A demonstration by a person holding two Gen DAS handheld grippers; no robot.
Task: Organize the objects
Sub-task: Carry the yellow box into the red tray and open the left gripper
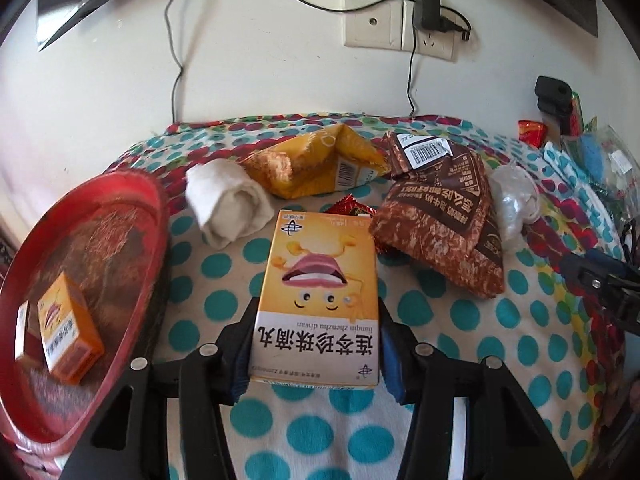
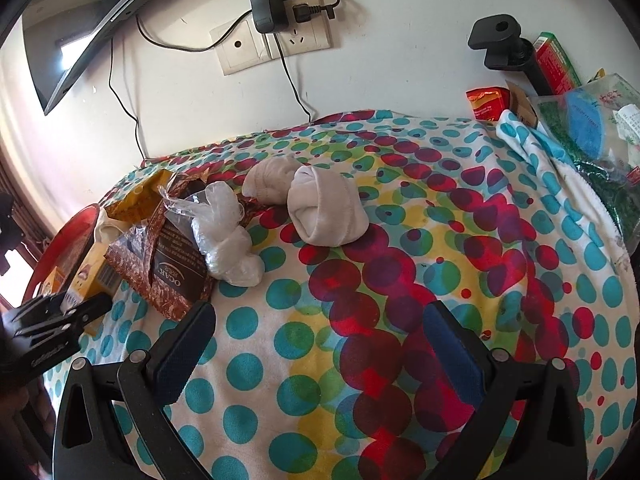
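The left hand-held gripper [image 1: 318,344] is clamped on the near end of the yellow medicine box [image 1: 318,300], over the dotted cloth [image 1: 208,280] near the table's left edge, just beside the red tray [image 1: 156,240]. Light, stiff cardboard: best held across its long flat sides. The right hand-held gripper [image 2: 316,348] hovers open, empty

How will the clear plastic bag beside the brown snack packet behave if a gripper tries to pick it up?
The clear plastic bag looks crumpled and thin, so it would probably collapse and fold between the pads rather than keep its shape. Its glossy film may slip. It seems light, so a push would likely slide it across the dotted cloth against the brown snack packet.
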